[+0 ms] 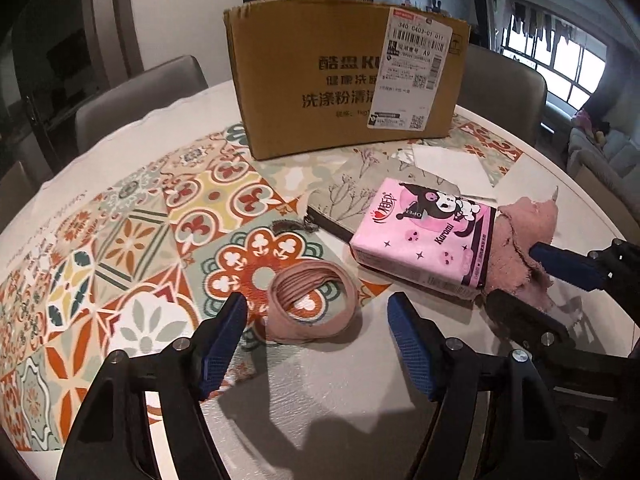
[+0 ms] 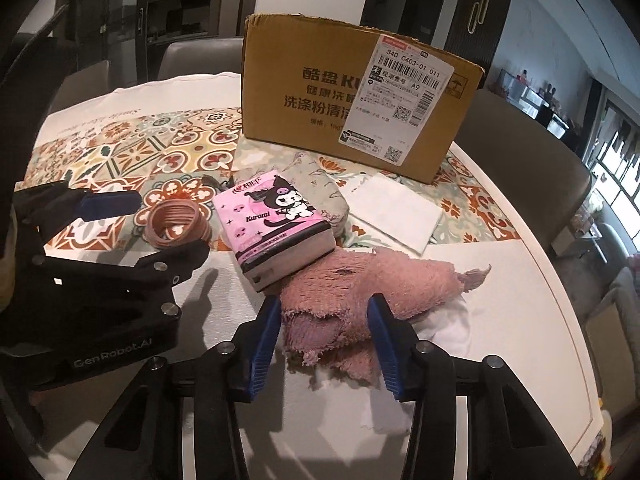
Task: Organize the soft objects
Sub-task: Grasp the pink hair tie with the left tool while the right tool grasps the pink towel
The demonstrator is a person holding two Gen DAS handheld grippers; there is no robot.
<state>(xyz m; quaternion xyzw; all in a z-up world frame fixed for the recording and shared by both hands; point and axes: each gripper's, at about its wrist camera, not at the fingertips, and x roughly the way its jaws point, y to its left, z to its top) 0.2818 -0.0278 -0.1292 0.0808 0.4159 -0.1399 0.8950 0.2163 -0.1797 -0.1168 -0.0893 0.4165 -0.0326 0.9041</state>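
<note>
A pink-brown headband (image 1: 312,304) lies coiled on the patterned mat, and my left gripper (image 1: 316,304) stands open around it, with neither blue pad touching it. To its right is a pink Kuromi tissue pack (image 1: 424,240), with a frayed pink cloth (image 2: 332,292) against its end. My right gripper (image 2: 325,308) straddles that cloth's near part. Its blue fingers (image 2: 266,332) sit at the cloth's sides and the cloth still lies flat. The right wrist view also shows the left gripper (image 2: 172,222) over the headband (image 2: 178,224).
A tall open cardboard box (image 1: 320,80) stands at the back of the round white table (image 1: 320,400). In front of it lie a floral pouch (image 1: 360,188) and a folded white sheet (image 2: 396,212). Something white (image 2: 452,320) lies under the pink cloth. Grey chairs (image 1: 136,96) ring the table.
</note>
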